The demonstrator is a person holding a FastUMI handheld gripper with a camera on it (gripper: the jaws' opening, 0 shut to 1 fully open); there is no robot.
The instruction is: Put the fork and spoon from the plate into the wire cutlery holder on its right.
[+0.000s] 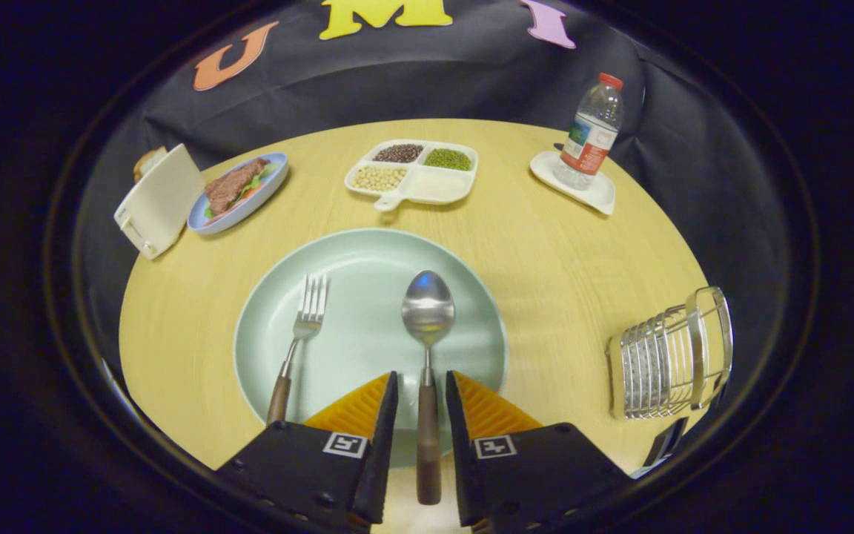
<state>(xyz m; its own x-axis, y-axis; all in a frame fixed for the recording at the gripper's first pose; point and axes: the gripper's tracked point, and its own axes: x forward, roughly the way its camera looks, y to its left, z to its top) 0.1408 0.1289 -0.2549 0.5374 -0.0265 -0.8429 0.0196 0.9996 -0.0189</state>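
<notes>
The spoon (428, 326) lies on the pale green plate (368, 256), shiny bowl facing away, its brown handle running back between the gripper (422, 387) fingers, which stand apart with gaps either side. The fork (299, 343) lies alongside. The wire cutlery holder (668, 363) stands off right; the bottle (590, 133) label is unreadable.

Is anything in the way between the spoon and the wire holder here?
Nothing visible. The wooden-handled steel spoon lies on the pale green plate, its handle between the gripper's open jaws. Bare wooden tabletop separates the plate from the wire cutlery holder on its right.
</notes>
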